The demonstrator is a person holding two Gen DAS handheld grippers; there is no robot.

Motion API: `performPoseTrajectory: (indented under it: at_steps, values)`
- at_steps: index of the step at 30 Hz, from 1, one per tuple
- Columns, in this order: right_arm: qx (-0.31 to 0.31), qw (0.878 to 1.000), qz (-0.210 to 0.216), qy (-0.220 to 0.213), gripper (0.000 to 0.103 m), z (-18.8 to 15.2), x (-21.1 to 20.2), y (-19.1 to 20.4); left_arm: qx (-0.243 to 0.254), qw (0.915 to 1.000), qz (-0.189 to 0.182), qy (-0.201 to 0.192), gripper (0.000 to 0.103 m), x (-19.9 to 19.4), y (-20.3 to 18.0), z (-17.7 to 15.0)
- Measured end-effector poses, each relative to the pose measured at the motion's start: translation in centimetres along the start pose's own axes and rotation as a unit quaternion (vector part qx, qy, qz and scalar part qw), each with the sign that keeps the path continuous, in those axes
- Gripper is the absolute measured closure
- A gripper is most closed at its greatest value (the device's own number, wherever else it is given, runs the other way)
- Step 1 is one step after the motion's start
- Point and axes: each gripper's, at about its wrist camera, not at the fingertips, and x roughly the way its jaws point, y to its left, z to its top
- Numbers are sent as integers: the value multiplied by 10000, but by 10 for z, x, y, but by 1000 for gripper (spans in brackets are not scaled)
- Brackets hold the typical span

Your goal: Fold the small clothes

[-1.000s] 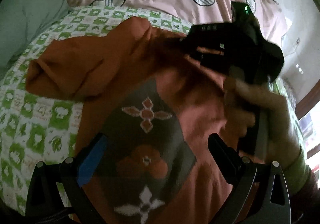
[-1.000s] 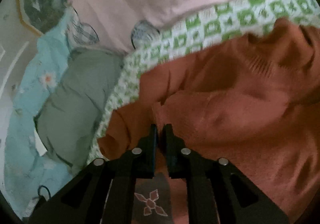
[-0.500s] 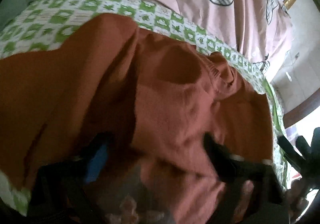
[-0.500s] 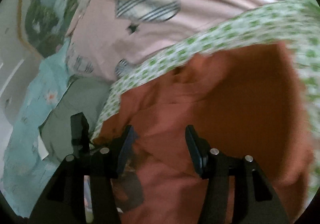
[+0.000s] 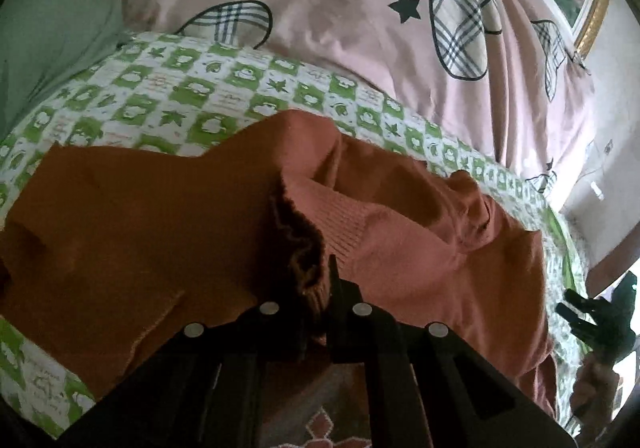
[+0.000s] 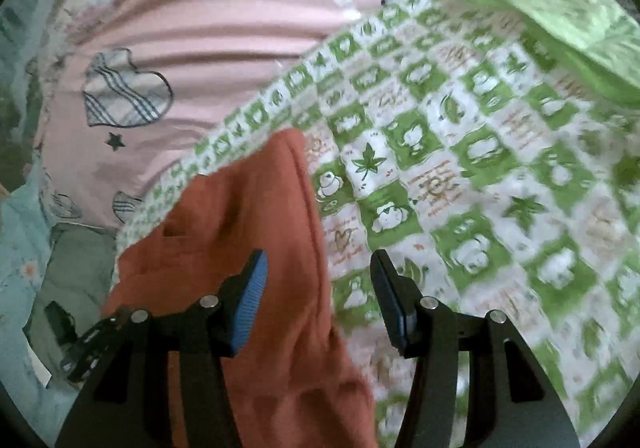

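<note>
A rust-orange knit sweater lies rumpled on a green-and-white checked sheet. My left gripper is shut on a bunched ribbed edge of the sweater, near its middle. At the right edge of the left wrist view my right gripper shows, with a hand below it. In the right wrist view my right gripper stands open above the sweater's right border, where it meets the sheet. Its blue pads press on nothing.
A pink quilt with plaid hearts and stars lies behind the sheet. A grey-green pillow sits at the left. A plain green fold of the sheet is turned over at the upper right of the right wrist view.
My left gripper's jaws went from wide open to shut on the sweater's ribbed edge. My right gripper opened, let the sweater go and swung right to its border.
</note>
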Motion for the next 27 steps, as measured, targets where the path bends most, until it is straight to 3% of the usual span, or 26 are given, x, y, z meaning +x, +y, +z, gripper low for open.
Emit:
performPoseTrajectory:
  at_steps: [6,7,8,9,10,14,18,21,22,24,26,27]
  values:
    - [-327,9986,-60,403,48,-5,46,14,33,9998,170,66,98,-3,6,-9]
    - [-387,9985,-84,386,56,-6,48,14,44,9998,181,85,98,-3,6,-11]
    - [-396,9984,-54,409,86,-5,50,14,52,9998,183,96,98,-2,5,-11]
    - [-304,9983,66,495,90,-4,51,11,52,9998,173,105,98,-3,4,-12]
    - [-178,9986,189,455,90,-1,47,8,54,9998,162,103,98,-3,3,-12]
    - [-350,9993,25,138,91,12,15,6,266,9996,29,116,98,-6,-13,-14]
    - [-551,9968,-478,339,90,5,30,6,341,9988,177,302,97,12,-16,-22]
    - [-500,9961,-612,380,81,3,28,6,345,9983,87,458,94,11,-9,-26]
    - [-496,9966,-581,308,76,4,22,6,383,9985,-2,388,91,2,-7,-24]
    - [-702,9962,-508,50,65,9,4,14,527,9983,-17,251,72,-14,-6,-16]
    - [-1039,9932,-518,-96,49,17,-6,26,677,9975,188,-16,37,-28,-6,1]
    - [-1144,9924,-437,-98,49,21,-7,31,728,9969,284,-87,30,-31,-6,11]
